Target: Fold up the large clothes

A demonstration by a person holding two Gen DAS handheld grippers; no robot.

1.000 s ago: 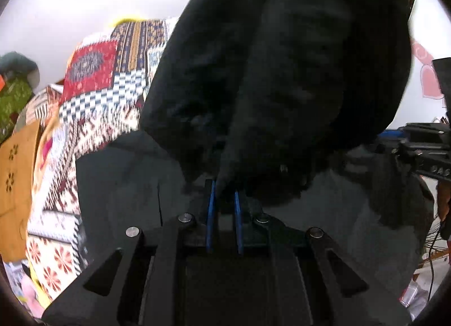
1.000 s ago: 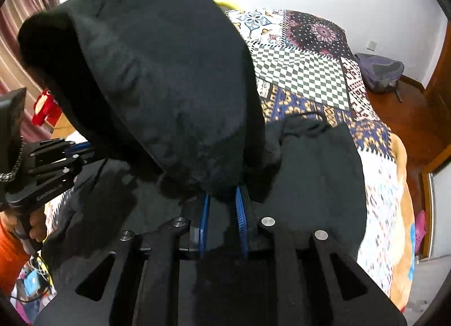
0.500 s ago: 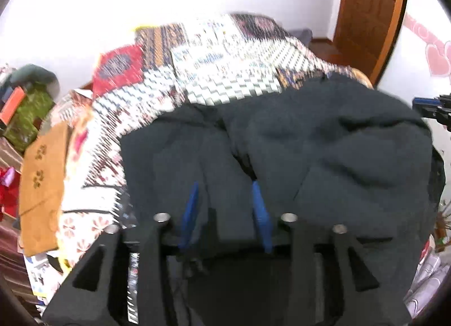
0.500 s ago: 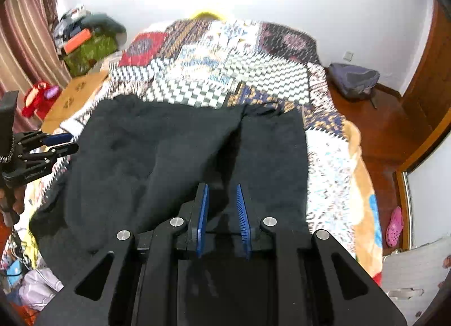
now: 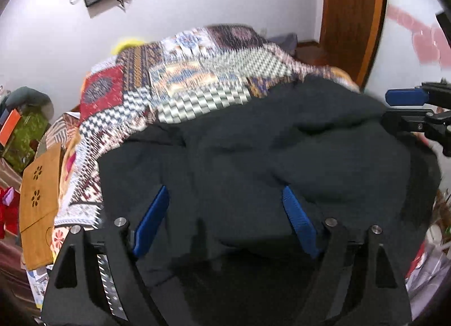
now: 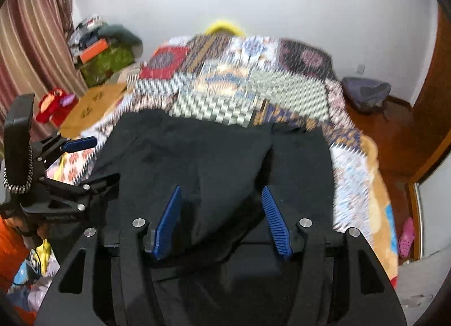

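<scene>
Across the lower centre of both frames, the black garment (image 5: 253, 157) lies spread on the patchwork bed (image 5: 174, 83). Left hand-held gripper (image 5: 225, 210) and right hand-held gripper (image 6: 222, 210) hover directly above its near edge, jaws wide, gripping nothing.

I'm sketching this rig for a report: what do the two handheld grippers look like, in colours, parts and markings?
Both have black angular frames with triangular cut-outs and silver round bolt heads. The left gripper carries blue fingers; the right gripper has blue ribbed pads. Seen from the right wrist, the left one bears a black upright block, a coiled black-and-white cable and faint lettering too blurred to read. An orange sleeve shows beneath it.
</scene>
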